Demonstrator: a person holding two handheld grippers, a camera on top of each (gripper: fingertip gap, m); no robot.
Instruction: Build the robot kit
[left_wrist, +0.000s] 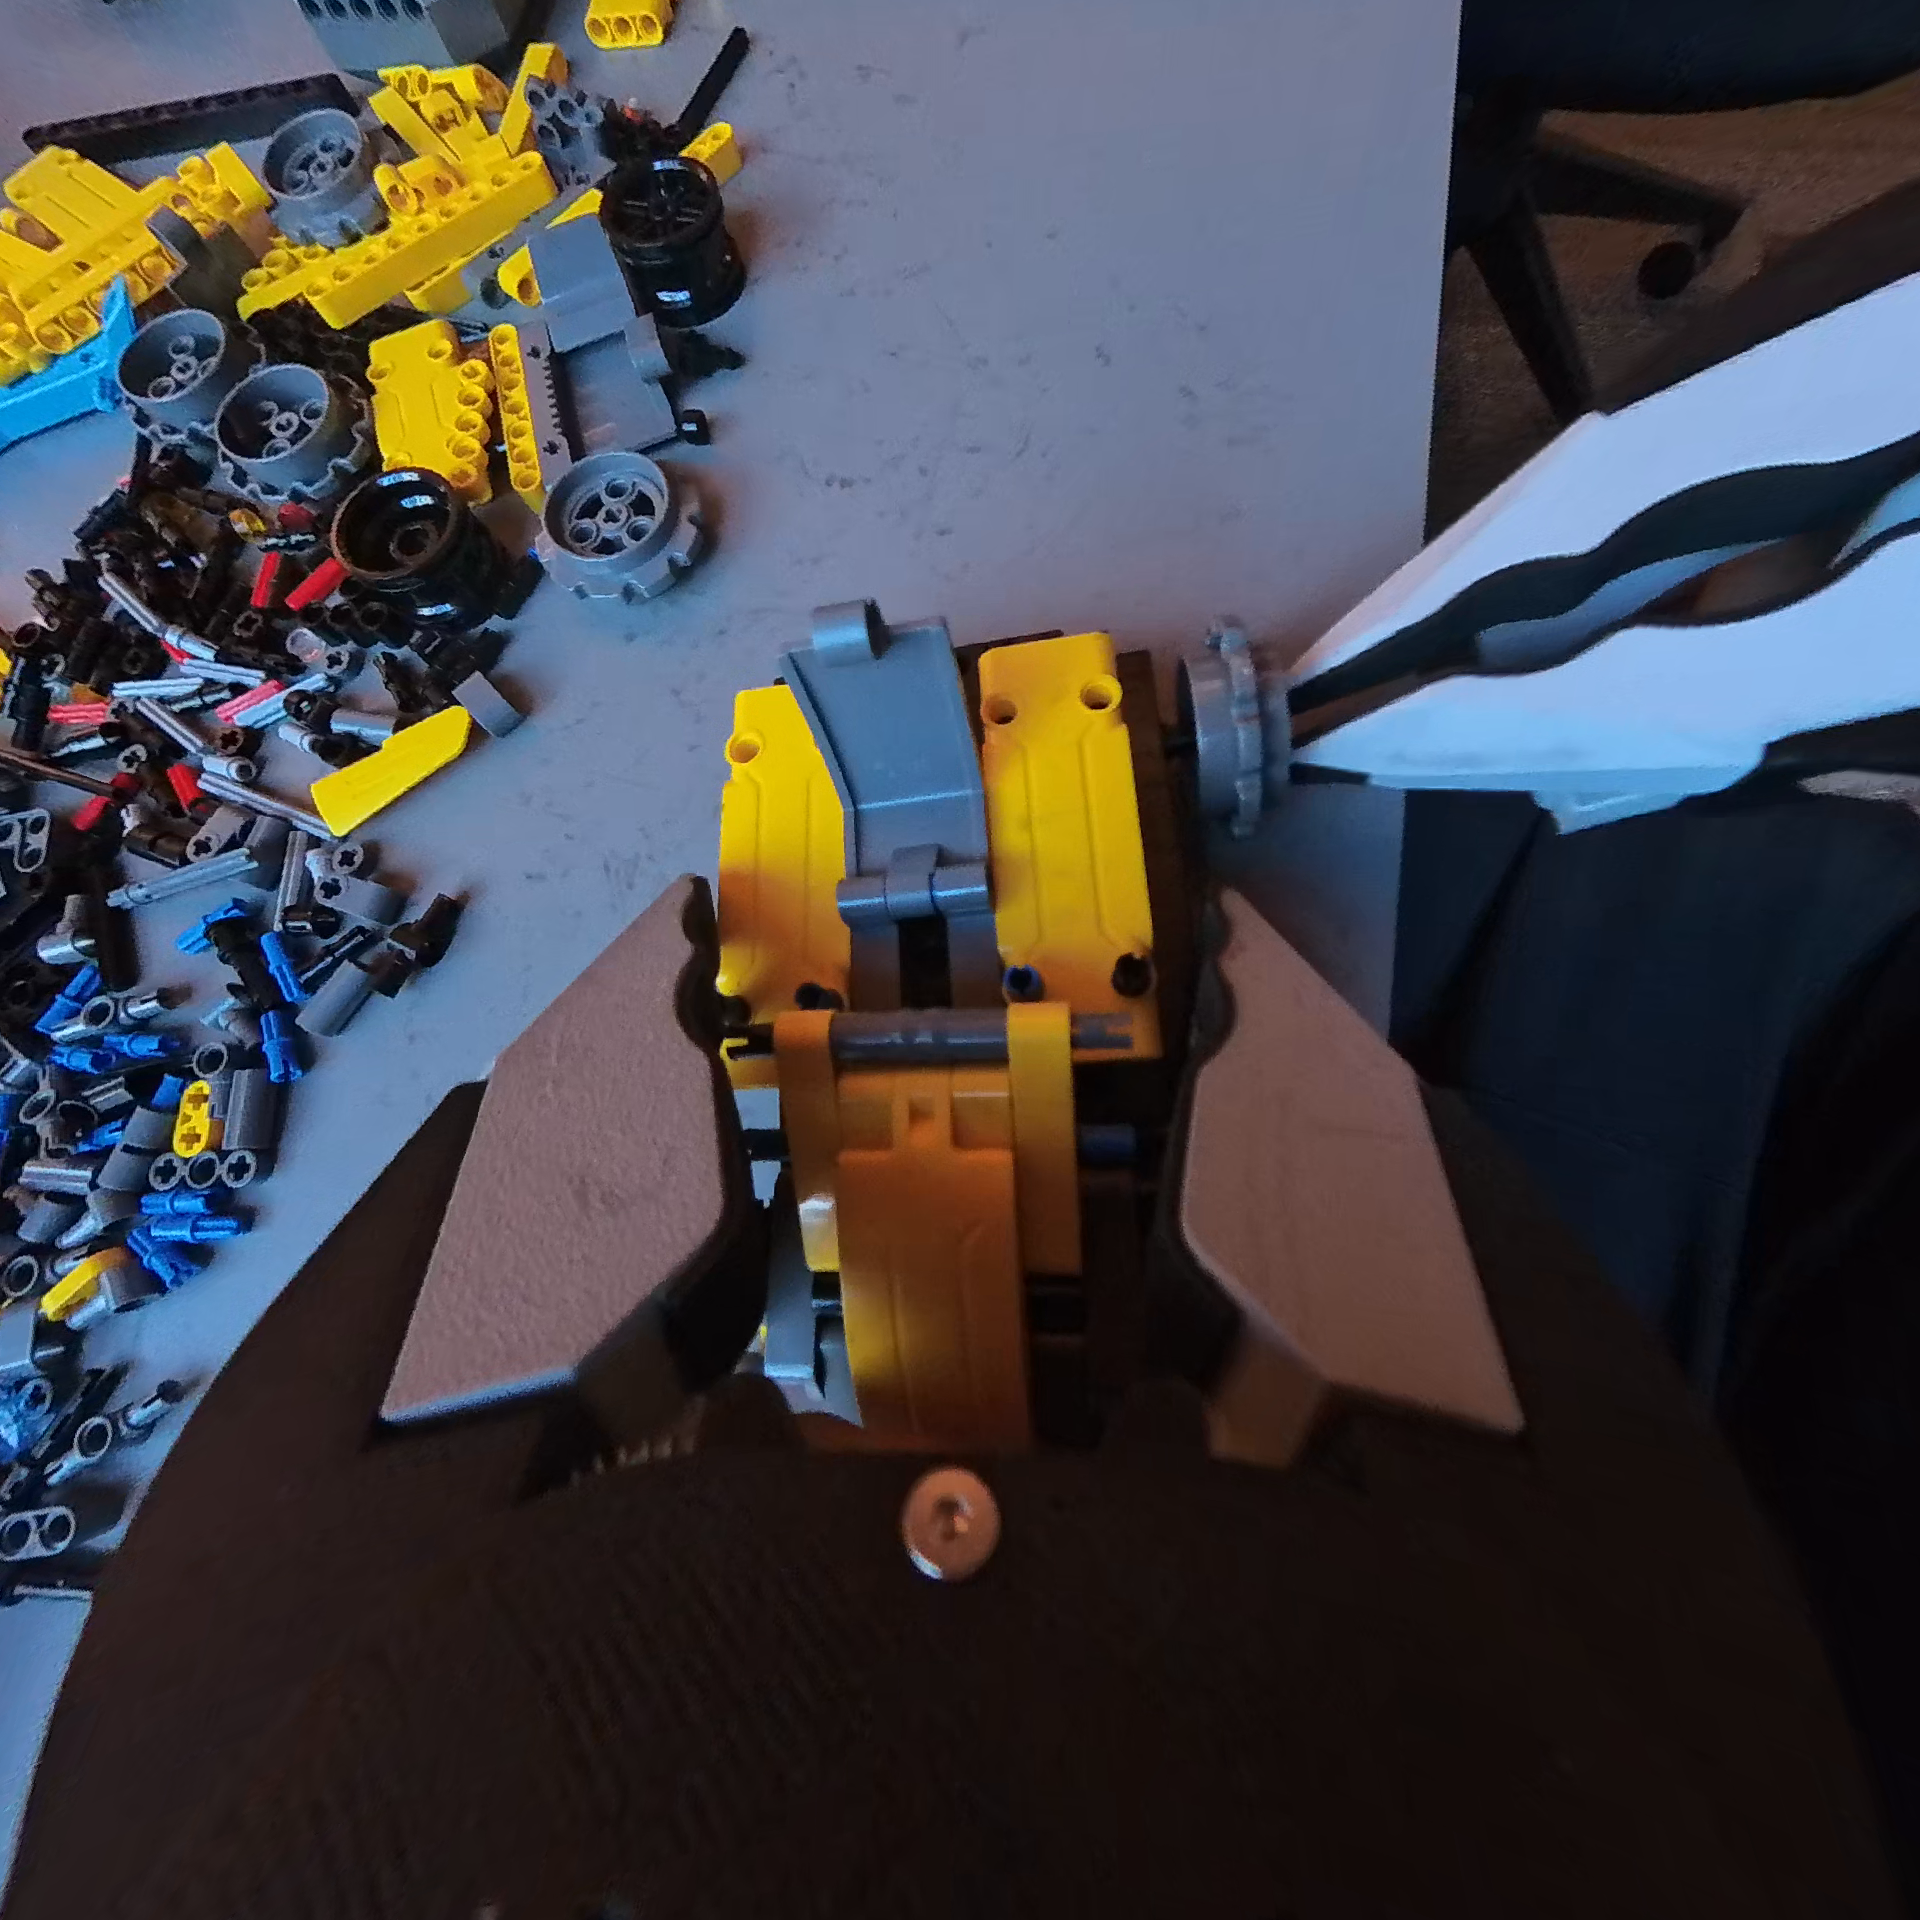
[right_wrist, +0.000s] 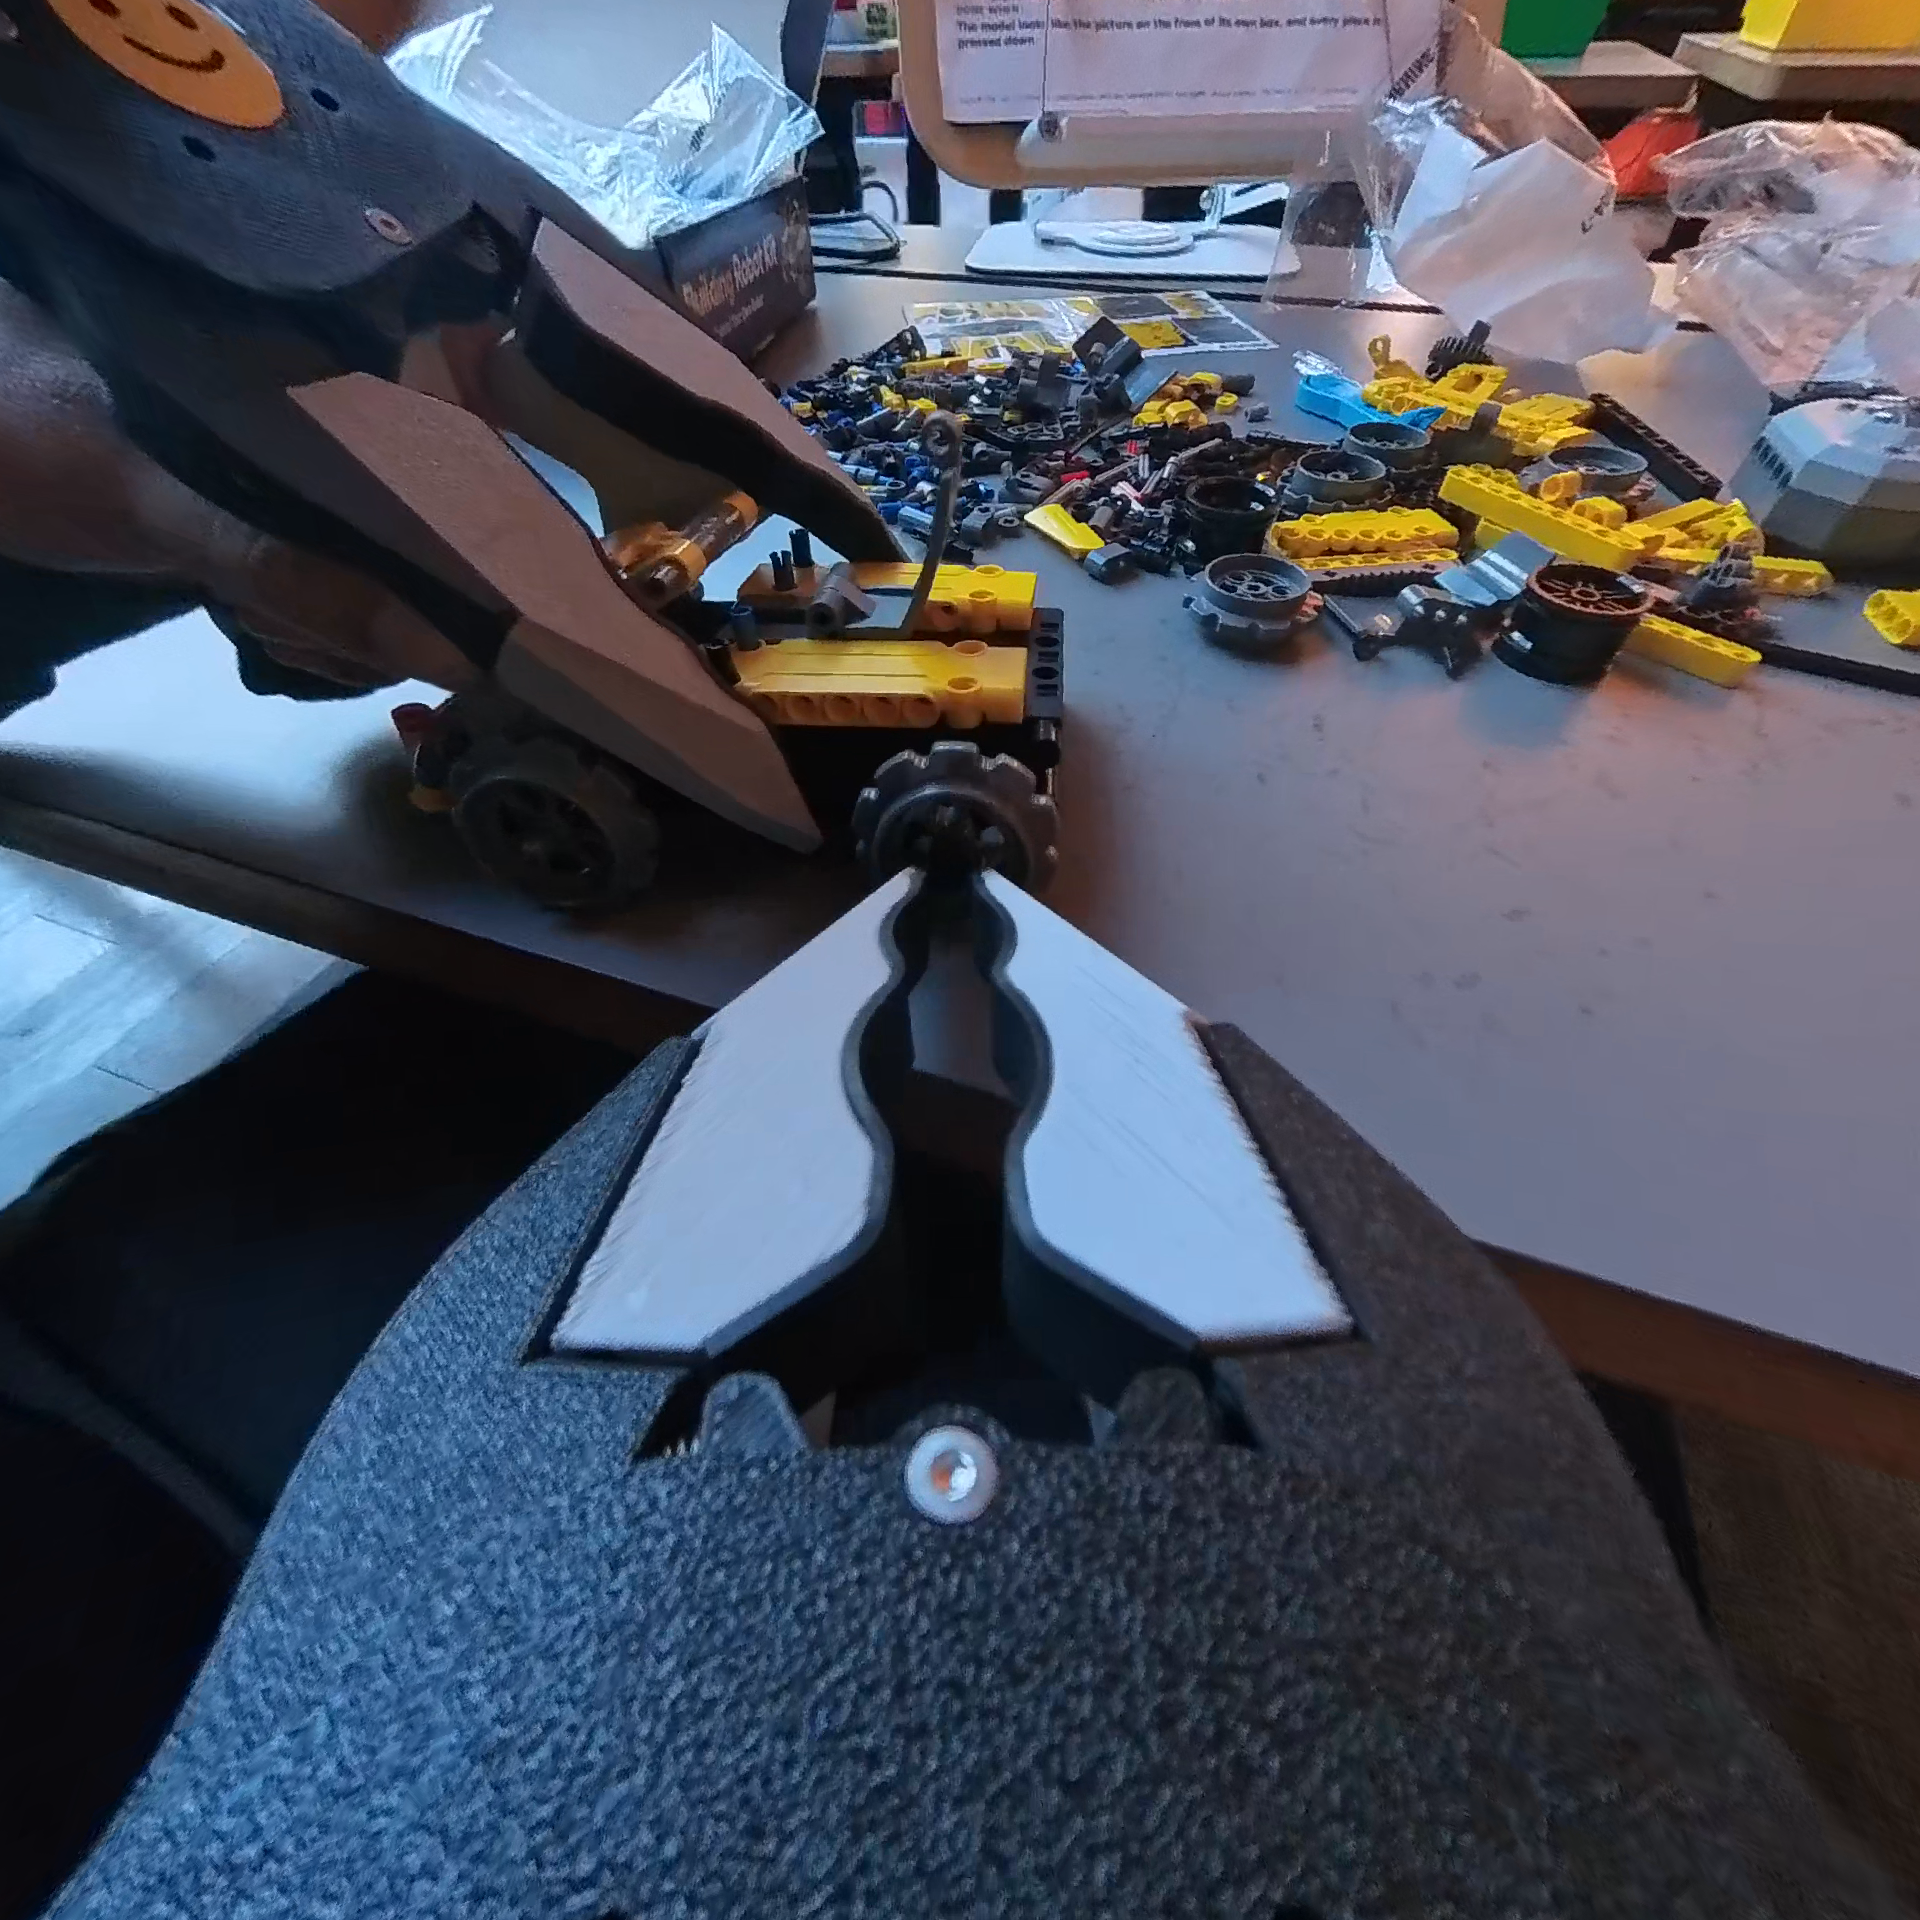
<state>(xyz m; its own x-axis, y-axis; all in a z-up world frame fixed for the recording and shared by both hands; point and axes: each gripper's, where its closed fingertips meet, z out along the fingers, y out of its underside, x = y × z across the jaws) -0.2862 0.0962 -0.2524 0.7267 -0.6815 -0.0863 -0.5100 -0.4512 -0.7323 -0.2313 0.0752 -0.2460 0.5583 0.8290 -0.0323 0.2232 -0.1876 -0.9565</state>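
A yellow and grey toy vehicle (left_wrist: 935, 935) is clamped between the brown fingers of the left gripper (left_wrist: 951, 997), at the near corner of the grey table (left_wrist: 1039, 364). The vehicle's body is pinched from both sides. In the right wrist view the vehicle (right_wrist: 894, 644) is seen side-on, with one black wheel (right_wrist: 556, 821) close to the table edge.

The right gripper (right_wrist: 948, 883) has its white fingers nearly together, closed on a thin black axle at the centre of a grey toothed wheel (right_wrist: 956, 810) on the vehicle's side. In the left wrist view this wheel (left_wrist: 1231, 727) sits right by the table's right edge, and the right gripper (left_wrist: 1294, 722) reaches in from beyond that edge.

A pile of loose building parts (left_wrist: 260, 520) is spread over the left of the table; bare surface is left between it and the vehicle. Crumpled plastic bags (right_wrist: 1714, 229) and a dark box (right_wrist: 738, 270) are seen at the far side.
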